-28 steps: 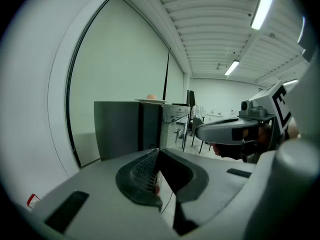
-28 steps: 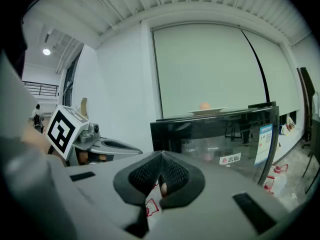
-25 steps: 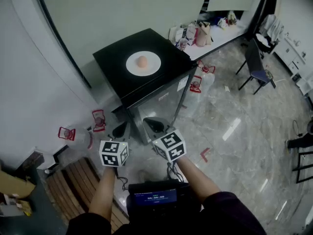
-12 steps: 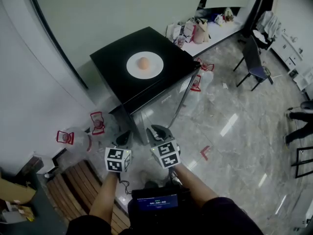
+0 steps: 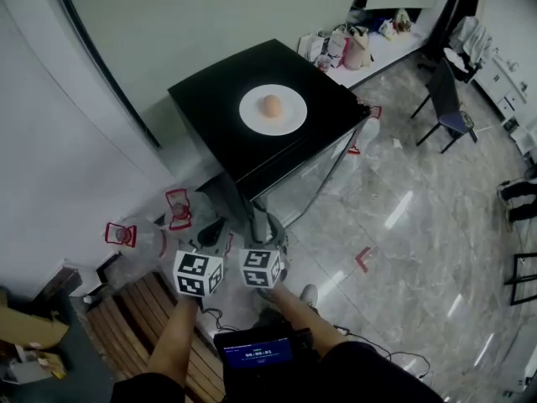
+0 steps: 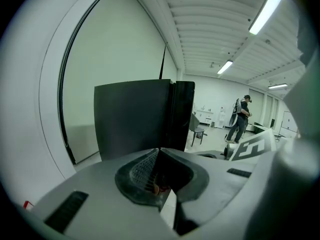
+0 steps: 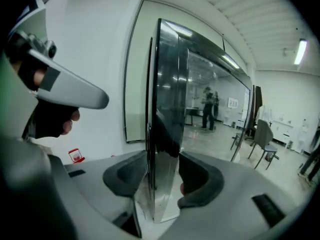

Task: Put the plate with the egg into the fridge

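Not a home or kitchen: looks like a lab/test rm in an office-type bldg. Big open space w/ polished marble-look floor (image 5: 419, 225), plain white walls (image 5: 210, 15) and a ribbed ceiling (image 6: 210, 24) w/ long strip lights (image 6: 267, 9). A small black fridge (image 5: 210, 107) stands on its own near the wall. A white counter (image 5: 394, 50) on the far side is piled w/ bags (image 5: 357, 49), w/ a dark chair (image 5: 440, 99) nearby. Clear water jugs w/ red handles (image 5: 138, 238), a wooden pallet (image 5: 126, 321) & cardboard (image 5: 29, 326) sit along the wall. There's a red tape mark (image 5: 362, 259) on the floor. A person (image 6: 241, 119) stands in the bkgd.
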{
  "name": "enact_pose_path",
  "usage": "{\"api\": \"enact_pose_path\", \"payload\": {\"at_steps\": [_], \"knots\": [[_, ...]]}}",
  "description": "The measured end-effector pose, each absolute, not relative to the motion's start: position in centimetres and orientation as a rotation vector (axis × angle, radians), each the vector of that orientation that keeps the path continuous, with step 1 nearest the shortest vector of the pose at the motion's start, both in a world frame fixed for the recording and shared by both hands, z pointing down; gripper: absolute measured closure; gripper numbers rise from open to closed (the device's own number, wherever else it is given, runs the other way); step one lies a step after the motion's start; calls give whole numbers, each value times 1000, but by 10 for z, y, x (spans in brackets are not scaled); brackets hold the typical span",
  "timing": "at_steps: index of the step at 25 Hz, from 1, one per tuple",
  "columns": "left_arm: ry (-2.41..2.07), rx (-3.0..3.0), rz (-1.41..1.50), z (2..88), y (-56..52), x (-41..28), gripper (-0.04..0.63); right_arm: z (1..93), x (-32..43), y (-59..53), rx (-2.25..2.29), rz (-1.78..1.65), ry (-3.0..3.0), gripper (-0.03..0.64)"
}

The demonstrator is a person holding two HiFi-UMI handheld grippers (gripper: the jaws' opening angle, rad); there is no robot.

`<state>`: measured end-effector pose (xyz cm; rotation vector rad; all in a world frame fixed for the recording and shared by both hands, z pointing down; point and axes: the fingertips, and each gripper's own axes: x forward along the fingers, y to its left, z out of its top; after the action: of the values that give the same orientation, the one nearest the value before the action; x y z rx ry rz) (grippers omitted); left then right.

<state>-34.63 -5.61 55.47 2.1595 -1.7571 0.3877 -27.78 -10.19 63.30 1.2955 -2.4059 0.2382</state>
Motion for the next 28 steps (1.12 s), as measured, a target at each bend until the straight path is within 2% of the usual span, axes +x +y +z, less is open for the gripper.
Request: {"api": "enact_pose_path", "payload": {"at_steps": [8,28], "knots": [[-1704,2196,404,558,-61,-348,584,635,-276,-107,1471,195,-2321,440],[-1701,2182,404,557,-31,-334,586,636,-275,-99,1397,303,-2357,499]]}}
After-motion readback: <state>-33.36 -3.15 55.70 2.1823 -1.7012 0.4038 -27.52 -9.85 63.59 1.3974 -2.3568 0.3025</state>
